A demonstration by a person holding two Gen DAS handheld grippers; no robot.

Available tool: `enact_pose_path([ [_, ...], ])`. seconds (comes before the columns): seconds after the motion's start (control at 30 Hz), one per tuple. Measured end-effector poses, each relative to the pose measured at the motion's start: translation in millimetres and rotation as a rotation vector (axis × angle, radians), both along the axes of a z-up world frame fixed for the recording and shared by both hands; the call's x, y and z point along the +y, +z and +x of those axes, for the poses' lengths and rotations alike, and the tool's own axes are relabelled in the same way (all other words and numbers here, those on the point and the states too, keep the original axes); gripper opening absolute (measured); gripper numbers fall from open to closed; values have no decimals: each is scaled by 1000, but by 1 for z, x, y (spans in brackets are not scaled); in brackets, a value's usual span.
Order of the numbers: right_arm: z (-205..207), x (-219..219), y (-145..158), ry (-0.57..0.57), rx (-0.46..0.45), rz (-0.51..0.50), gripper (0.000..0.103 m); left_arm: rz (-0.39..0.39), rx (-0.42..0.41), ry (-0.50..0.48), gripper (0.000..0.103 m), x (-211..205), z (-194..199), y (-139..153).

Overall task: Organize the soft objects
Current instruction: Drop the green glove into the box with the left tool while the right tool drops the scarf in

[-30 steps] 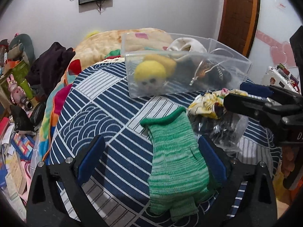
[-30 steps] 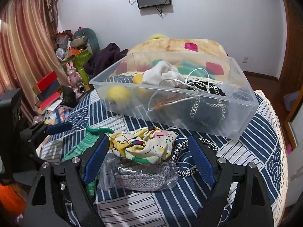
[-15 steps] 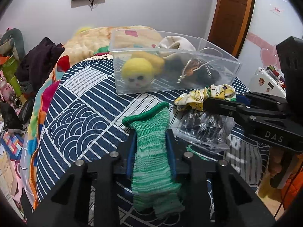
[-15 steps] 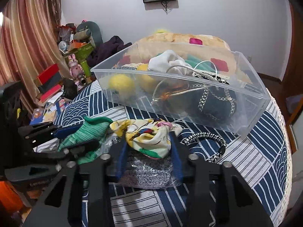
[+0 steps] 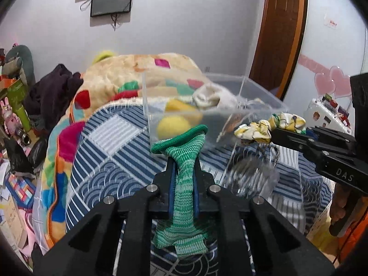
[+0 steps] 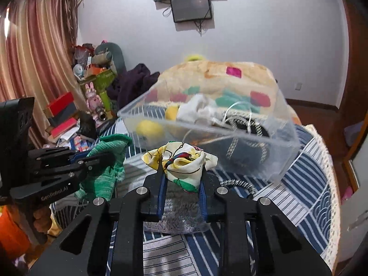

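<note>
My left gripper point(image 5: 183, 168) is shut on a green knitted sock point(image 5: 185, 184) and holds it lifted above the bed, in front of the clear plastic bin point(image 5: 260, 96). My right gripper point(image 6: 181, 172) is shut on a yellow patterned cloth scrunchie point(image 6: 181, 158), also lifted, just short of the bin point(image 6: 283, 147). The bin holds a yellow plush ball point(image 5: 172, 126), a white cloth point(image 6: 197, 108) and a black chain-strap item point(image 6: 243, 131). The sock also shows in the right wrist view point(image 6: 103, 161), the scrunchie in the left wrist view point(image 5: 269, 126).
A clear bag of dark small items point(image 6: 181, 209) and a braided cord point(image 6: 239, 184) lie on the blue striped bedspread point(image 5: 110, 151). A folded patterned blanket point(image 5: 147, 73) sits behind the bin. Clutter and toys point(image 6: 96, 87) crowd the left side.
Both grippers closed on their items a second ago and have now lifted them off the bedspread toward the bin; the bag stays on the bed.
</note>
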State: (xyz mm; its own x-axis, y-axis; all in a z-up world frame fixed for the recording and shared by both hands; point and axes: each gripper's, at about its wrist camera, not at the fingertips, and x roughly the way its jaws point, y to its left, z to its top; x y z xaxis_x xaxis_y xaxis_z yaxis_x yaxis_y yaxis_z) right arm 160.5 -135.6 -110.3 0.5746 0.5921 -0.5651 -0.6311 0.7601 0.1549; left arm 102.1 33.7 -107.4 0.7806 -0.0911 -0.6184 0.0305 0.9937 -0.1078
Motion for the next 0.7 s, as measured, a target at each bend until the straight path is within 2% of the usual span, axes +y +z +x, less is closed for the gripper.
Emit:
enact_pose_path([
  [0.33, 9, -21, 31, -80, -95, 69, 21, 22, -128, 17, 12, 0, 31, 45],
  [0.47, 17, -26, 34, -118, -110, 75, 21, 0, -134, 5, 12, 2, 54, 54],
  [0.7, 34, -30, 43, -169, -139, 74, 21, 50, -125, 21, 12, -6, 87, 52],
])
